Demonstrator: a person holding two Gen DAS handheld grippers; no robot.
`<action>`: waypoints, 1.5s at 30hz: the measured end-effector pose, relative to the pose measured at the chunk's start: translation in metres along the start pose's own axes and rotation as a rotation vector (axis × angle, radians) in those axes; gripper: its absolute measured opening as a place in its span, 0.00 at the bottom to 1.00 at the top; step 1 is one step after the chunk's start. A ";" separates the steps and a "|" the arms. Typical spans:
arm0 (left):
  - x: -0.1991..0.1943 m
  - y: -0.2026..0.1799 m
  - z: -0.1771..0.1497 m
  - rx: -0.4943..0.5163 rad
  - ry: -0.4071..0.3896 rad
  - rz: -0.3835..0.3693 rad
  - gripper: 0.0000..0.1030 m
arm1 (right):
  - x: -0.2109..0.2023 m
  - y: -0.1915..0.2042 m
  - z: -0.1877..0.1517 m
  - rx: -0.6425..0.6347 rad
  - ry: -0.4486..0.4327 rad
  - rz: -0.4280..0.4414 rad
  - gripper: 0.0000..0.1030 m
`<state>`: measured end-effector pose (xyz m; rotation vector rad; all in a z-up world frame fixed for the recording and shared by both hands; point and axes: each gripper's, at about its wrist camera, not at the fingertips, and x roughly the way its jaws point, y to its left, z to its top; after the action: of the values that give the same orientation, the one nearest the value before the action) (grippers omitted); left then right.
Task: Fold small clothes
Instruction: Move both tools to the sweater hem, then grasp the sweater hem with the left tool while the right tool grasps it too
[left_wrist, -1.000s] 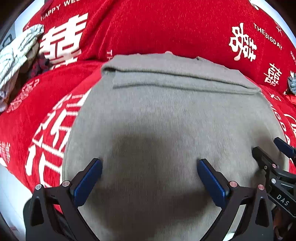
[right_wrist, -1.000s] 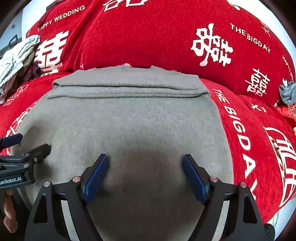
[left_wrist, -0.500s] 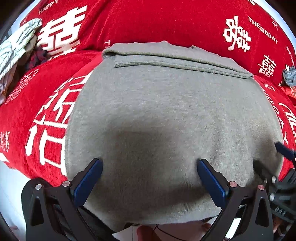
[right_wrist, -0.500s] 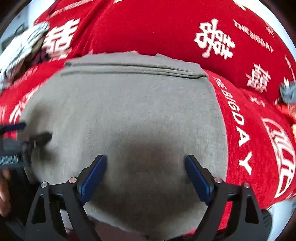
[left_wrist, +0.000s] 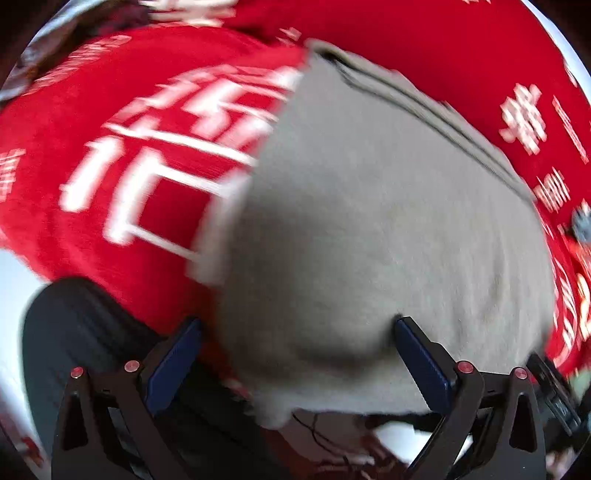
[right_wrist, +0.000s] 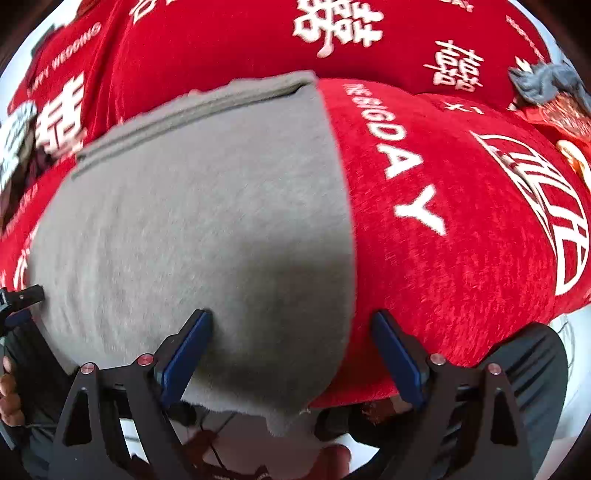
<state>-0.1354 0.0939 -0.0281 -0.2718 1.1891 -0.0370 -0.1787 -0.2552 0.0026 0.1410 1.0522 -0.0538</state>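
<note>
Surroundings: red chenille cover with white printed characters and "THE BIGDAY" lettering (right_wrist: 424, 184) spans the work surface. A crumpled grey-blue cloth (right_wrist: 543, 83) lies at the far right edge; a pale bundle of fabric (right_wrist: 14, 147) sits at far left, too blurred to identify.

Task item: grey knit garment (right_wrist: 199, 221), spread flat on the red cover, far end turned over into a narrow band. Its near hem hangs over the front edge.

Left view is motion-blurred and tilted.

Left gripper (left_wrist: 295, 362): blue-padded fingers spread wide, straddling the garment's near left corner, nothing clamped.

Right gripper (right_wrist: 291, 354): fingers also wide apart, left pad against the grey knit, right pad over red cover; it straddles the garment's right edge.
</note>
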 end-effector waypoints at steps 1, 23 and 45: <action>0.000 -0.006 -0.002 0.020 -0.004 0.012 1.00 | 0.001 0.005 -0.001 -0.020 0.003 -0.002 0.89; -0.069 -0.082 0.082 0.233 -0.237 -0.016 0.15 | -0.069 0.002 0.083 -0.029 -0.217 0.299 0.03; -0.023 -0.043 0.053 0.118 -0.089 -0.172 0.90 | 0.010 -0.019 0.068 -0.002 -0.069 0.470 0.75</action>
<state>-0.0902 0.0664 0.0213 -0.2689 1.0691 -0.2420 -0.1176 -0.2834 0.0253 0.3787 0.9285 0.3646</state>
